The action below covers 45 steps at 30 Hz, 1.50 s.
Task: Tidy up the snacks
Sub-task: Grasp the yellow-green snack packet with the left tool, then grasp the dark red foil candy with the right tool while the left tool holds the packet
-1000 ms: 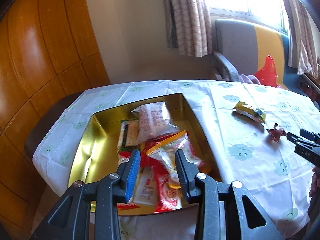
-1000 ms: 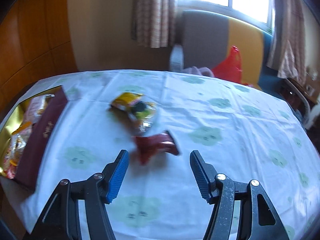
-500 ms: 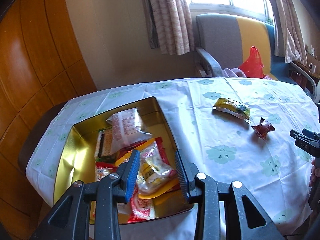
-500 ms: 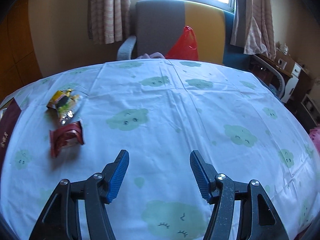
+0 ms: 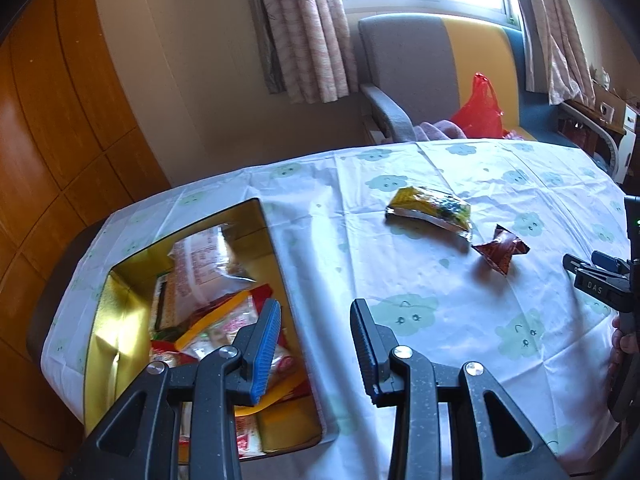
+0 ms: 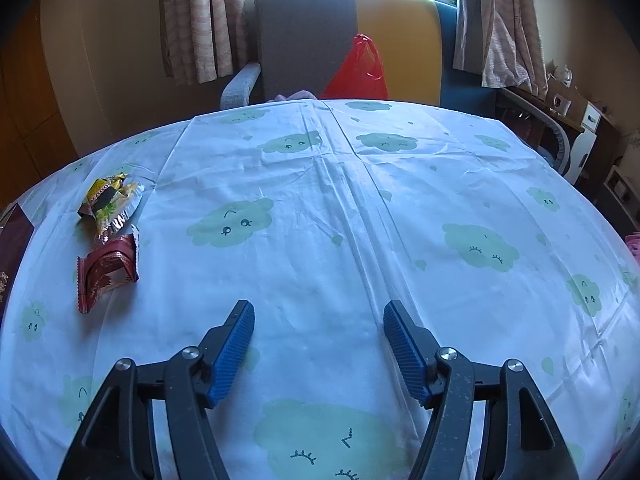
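A gold box (image 5: 100, 320) with several snack packets inside sits at the table's left end. My left gripper (image 5: 316, 320) hovers over its right wall, jaws a little apart with nothing between them. On the cloth to the right lie a yellow packet (image 5: 430, 212) and a dark red packet (image 5: 500, 246). In the right wrist view the yellow packet (image 6: 110, 200) and the red packet (image 6: 108, 268) lie far left. My right gripper (image 6: 319, 320) hangs over bare cloth, its jaws opening and empty; it also shows as the right gripper (image 5: 596, 276) at the left wrist view's right edge.
A white tablecloth with green clouds (image 6: 360, 200) covers the round table. Behind the table stands a grey and yellow armchair (image 6: 344, 40) with a red plastic bag (image 6: 360, 68) on it. Wood panelling (image 5: 48, 120) lies left. The box's dark red outer side (image 6: 12, 240) shows at the left edge.
My left gripper has swung right, from above the box's snacks to its right wall. My right gripper has swung right off the red packet, which now lies far left, and its jaws stand slightly wider.
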{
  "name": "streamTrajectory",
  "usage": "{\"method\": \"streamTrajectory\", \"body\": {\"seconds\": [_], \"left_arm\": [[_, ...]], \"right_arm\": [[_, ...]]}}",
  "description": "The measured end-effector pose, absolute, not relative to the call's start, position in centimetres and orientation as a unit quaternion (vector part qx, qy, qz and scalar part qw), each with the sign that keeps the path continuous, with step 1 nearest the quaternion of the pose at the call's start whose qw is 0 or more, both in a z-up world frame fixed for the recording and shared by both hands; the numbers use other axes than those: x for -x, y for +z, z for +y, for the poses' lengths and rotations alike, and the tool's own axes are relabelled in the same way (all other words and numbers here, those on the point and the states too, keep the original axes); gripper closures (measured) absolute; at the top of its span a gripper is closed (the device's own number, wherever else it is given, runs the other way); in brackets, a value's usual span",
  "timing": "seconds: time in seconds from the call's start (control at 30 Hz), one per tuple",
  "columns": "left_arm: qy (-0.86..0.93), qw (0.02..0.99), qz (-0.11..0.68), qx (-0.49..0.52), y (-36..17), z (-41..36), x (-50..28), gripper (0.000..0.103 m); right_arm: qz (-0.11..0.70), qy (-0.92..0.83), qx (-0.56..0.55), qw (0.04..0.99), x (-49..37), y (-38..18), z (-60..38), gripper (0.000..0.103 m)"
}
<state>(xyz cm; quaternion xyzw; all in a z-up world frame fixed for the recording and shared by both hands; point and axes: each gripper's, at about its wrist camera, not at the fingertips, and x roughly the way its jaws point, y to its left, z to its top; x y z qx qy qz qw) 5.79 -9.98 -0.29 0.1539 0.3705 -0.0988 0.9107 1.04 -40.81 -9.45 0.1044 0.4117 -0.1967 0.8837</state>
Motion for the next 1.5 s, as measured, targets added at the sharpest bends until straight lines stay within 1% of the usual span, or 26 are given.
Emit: {"method": "streamTrajectory", "body": {"seconds": [0.33, 0.53, 0.67, 0.9, 1.1, 1.23, 1.27, 1.3, 1.33, 1.37, 1.4, 1.5], "left_arm": [[-0.126, 0.898, 0.394, -0.148, -1.3, -13.2, -7.9, 0.066], [-0.149, 0.883, 0.431, -0.114, -2.4, -15.6, -11.1, 0.066], [-0.166, 0.865, 0.469, -0.069, -3.2, -17.3, -14.3, 0.060], [-0.172, 0.835, 0.523, 0.011, -5.1, -20.7, -20.2, 0.040], [-0.147, 0.813, 0.561, 0.061, -7.5, -22.9, -24.7, 0.039], [-0.132, 0.817, 0.559, 0.050, -8.7, -24.4, -26.3, 0.038], [-0.131, 0.819, 0.557, 0.041, -9.0, -24.6, -26.4, 0.040], [-0.128, 0.826, 0.549, 0.027, -9.0, -24.7, -26.1, 0.047], [-0.129, 0.832, 0.539, 0.008, -8.9, -24.8, -25.6, 0.053], [-0.138, 0.834, 0.534, -0.002, -8.9, -24.8, -25.1, 0.062], [-0.148, 0.835, 0.530, -0.009, -8.9, -24.7, -24.6, 0.067], [-0.157, 0.841, 0.516, -0.040, -8.6, -23.7, -22.6, 0.072]], "right_arm": [[0.408, -0.189, -0.107, 0.887, -1.0, -9.6, -40.8, 0.029], [0.405, -0.184, -0.110, 0.889, -1.0, -9.7, -40.8, 0.027], [0.405, -0.181, -0.112, 0.889, -1.0, -9.7, -40.8, 0.024], [0.401, -0.174, -0.119, 0.891, -1.0, -9.8, -40.9, 0.021], [0.399, -0.167, -0.125, 0.893, -1.0, -9.8, -41.0, 0.018], [0.399, -0.164, -0.125, 0.893, -1.0, -9.8, -41.0, 0.017], [0.399, -0.164, -0.124, 0.893, -1.0, -9.8, -41.0, 0.017], [0.399, -0.164, -0.125, 0.893, -1.0, -9.8, -41.0, 0.017], [0.399, -0.164, -0.126, 0.894, -1.0, -9.8, -41.0, 0.017], [0.397, -0.163, -0.127, 0.894, -0.9, -9.8, -41.1, 0.017], [0.397, -0.162, -0.129, 0.894, -0.9, -9.8, -41.1, 0.017], [0.397, -0.160, -0.133, 0.894, -0.8, -9.7, -41.2, 0.017]]}}
